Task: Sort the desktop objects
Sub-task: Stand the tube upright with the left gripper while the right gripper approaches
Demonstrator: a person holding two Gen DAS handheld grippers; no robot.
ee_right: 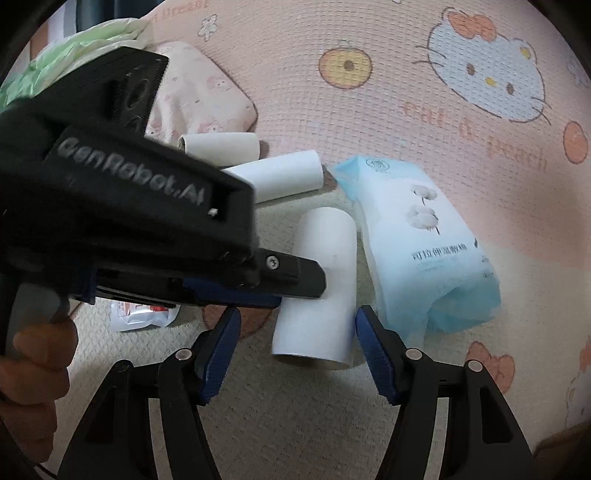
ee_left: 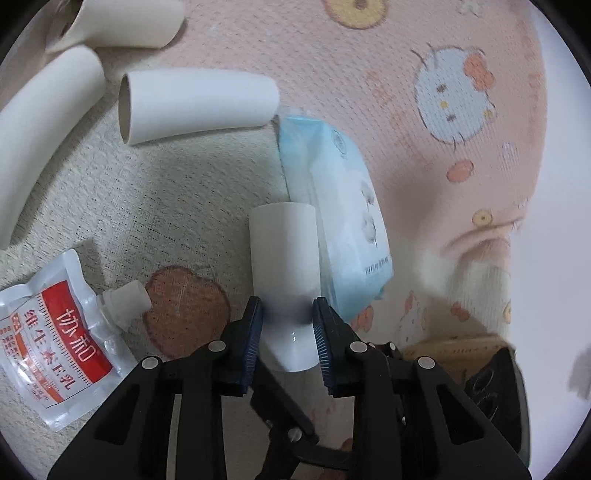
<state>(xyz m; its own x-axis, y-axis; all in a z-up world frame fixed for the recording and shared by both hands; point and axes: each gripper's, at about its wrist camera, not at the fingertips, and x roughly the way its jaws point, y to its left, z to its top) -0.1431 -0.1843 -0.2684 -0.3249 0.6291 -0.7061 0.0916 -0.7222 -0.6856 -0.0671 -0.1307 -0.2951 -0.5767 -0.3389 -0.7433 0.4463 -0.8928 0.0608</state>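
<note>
Currently the white tube [ee_left: 284,280] is pinched by the left gripper [ee_left: 287,317]; the right gripper [ee_right: 295,328] is held spread. Squeezed harder, the tube could be crushed or nudged against the blue pack [ee_left: 343,206].

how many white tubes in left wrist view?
4. One between the left gripper fingers; one lying beside the blue pack's top end; one curved along the left edge; one top left, partly cropped. More may be out of frame.

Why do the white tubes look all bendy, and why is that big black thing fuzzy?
Left wrist view: the fisheye lens bows the long tube near the picture's edge; the tube between the left gripper looks straighter. Right wrist view: that black thing is the left gripper, too close to be sharp.
</note>
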